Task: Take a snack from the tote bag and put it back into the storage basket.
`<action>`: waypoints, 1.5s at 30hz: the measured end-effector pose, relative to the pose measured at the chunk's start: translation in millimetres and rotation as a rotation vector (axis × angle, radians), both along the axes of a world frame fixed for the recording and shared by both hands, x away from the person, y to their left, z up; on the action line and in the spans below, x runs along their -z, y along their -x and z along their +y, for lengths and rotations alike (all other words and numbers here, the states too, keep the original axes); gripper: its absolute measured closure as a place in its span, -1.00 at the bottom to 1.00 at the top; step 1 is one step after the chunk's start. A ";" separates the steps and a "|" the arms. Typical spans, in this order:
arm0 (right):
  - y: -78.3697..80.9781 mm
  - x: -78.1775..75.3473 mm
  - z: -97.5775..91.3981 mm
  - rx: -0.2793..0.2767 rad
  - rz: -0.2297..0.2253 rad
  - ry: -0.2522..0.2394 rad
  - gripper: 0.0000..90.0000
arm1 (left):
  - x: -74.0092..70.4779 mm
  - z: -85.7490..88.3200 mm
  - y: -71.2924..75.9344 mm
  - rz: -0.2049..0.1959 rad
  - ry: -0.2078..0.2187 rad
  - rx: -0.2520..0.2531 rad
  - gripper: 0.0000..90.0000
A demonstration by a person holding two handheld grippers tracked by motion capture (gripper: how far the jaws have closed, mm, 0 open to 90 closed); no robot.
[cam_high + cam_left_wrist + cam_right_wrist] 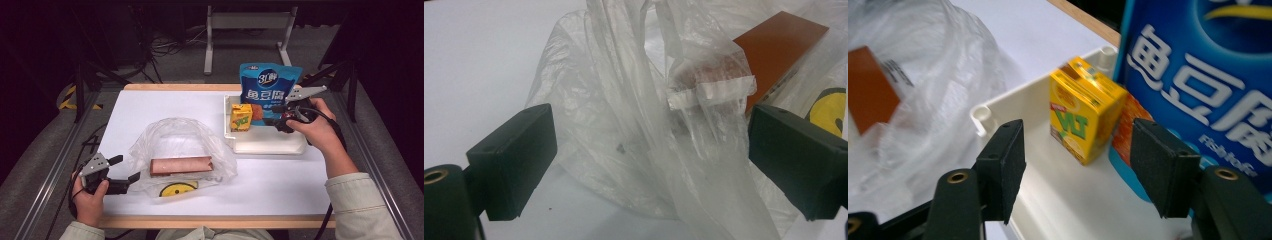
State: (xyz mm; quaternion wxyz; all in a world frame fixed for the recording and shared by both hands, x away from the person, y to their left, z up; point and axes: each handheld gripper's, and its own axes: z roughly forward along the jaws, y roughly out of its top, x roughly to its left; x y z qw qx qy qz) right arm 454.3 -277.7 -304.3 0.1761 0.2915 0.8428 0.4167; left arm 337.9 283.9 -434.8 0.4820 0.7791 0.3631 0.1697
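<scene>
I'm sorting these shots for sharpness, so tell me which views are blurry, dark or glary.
High view: the white table is evenly lit, the room behind nearly black, everything a little soft. Left gripper view: the plastic bag is fairly sharp with mild sheen, the near fingers soft. Right gripper view: the yellow juice box and blue snack bag look slightly smeared, and the bag at left is washed out.

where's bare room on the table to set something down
Free: the table behind the plastic bag, and the front strip right of the bag, below the white tray. Crowded: the tray's far end, with the yellow juice carton and blue snack pouch.
</scene>
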 end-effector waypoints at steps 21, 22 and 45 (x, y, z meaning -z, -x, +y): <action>14.5 -14.4 64.7 -0.118 -0.034 -0.024 -0.37 | -0.6 2.0 0.9 -0.003 0.013 0.015 -0.90; 14.2 -14.2 67.7 -0.122 -0.032 -0.024 -0.37 | -0.6 2.0 1.0 -0.002 0.014 0.016 -0.91; 17.9 -5.6 134.6 -0.279 -0.018 -0.011 -0.44 | -0.9 3.2 3.0 -0.012 0.024 0.030 -0.93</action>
